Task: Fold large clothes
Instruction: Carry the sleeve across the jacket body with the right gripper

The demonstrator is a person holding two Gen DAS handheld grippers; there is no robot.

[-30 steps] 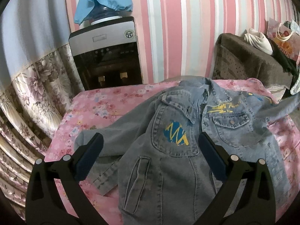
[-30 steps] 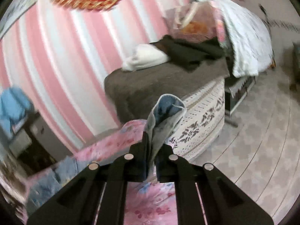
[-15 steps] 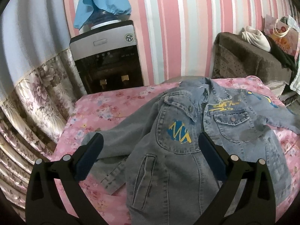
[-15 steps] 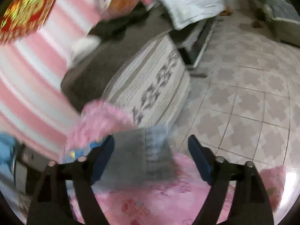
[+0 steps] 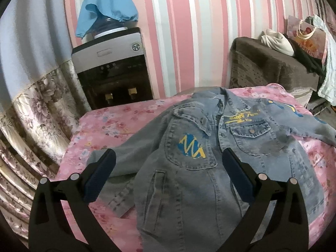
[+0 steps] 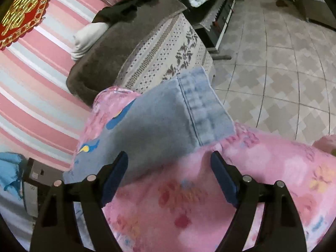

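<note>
We see the jacket (image 5: 210, 157) lying on the bedspread (image 5: 126, 119), its collar toward 12 o'clock and 1 sleeve (image 5: 117, 157) running out to 9 o'clock. The water dispenser (image 5: 113, 71) stands behind the bed at 11 o'clock, a cloth (image 5: 105, 16) draped on top. At 2 o'clock sits a covered bench (image 5: 273, 71) bearing folded laundry (image 5: 277, 42) and a bag (image 5: 306, 35). In the right wrist view the other sleeve (image 6: 168, 121) lies on the bedspread (image 6: 210, 199) toward 12 o'clock, its cuff over the edge.
</note>
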